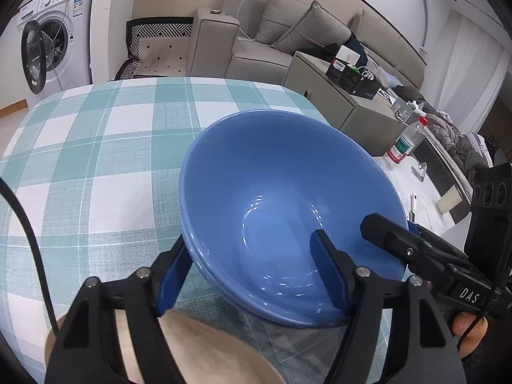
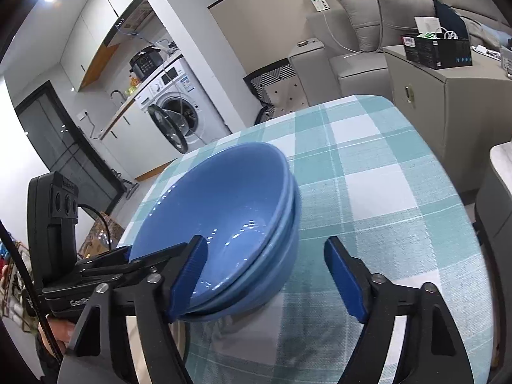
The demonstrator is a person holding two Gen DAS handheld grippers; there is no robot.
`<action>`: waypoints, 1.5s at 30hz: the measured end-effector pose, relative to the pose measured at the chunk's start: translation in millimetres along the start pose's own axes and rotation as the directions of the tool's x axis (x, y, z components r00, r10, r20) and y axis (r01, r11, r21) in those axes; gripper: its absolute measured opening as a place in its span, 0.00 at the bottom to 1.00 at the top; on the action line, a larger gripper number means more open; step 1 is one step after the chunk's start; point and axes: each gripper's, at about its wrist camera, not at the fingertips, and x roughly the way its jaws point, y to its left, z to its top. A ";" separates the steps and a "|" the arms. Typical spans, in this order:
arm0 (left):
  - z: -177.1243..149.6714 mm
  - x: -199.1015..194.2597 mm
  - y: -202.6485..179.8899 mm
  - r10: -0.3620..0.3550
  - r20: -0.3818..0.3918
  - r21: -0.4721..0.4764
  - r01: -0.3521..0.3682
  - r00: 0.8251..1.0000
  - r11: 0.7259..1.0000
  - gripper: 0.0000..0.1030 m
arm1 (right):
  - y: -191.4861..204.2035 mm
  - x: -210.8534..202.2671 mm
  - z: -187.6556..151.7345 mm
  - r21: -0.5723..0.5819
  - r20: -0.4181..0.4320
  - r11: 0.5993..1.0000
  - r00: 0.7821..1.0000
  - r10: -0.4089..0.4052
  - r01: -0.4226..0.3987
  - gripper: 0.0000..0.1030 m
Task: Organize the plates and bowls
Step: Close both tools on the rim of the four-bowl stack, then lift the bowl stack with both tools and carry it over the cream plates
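Two blue bowls are nested into one stack (image 1: 281,211) on the teal checked tablecloth (image 1: 96,160); the stack also shows in the right wrist view (image 2: 230,217). My left gripper (image 1: 252,275) is open, one finger outside the stack's near-left rim and one inside the top bowl. My right gripper (image 2: 268,275) is open too, its left finger inside the bowl and its right finger clear of the wall. The right gripper reaches in at the stack's right rim in the left wrist view (image 1: 393,236). A beige plate (image 1: 198,352) lies below my left gripper.
The table edge curves away at the far side (image 2: 368,99). A grey cabinet (image 1: 361,108) with black boxes, a water bottle (image 1: 406,140) on a white side table, a grey sofa (image 1: 265,38) and a washing machine (image 1: 54,44) stand beyond.
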 end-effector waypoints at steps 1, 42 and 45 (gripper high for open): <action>-0.2 -0.4 -0.1 0.002 0.001 0.000 -0.002 1.000 1.000 0.67 | 0.7 0.6 0.0 -0.001 0.000 1.000 1.000 0.006 -0.006 0.69; -3.3 -18.9 0.7 0.092 0.042 0.037 -0.094 0.995 0.995 0.54 | 20.7 -0.4 -3.7 -0.088 0.044 0.996 0.999 0.004 0.000 0.60; -2.9 -23.5 0.1 0.089 0.048 0.037 -0.091 0.995 0.995 0.54 | 22.3 -4.4 -3.5 -0.092 0.052 0.996 0.999 0.007 -0.002 0.60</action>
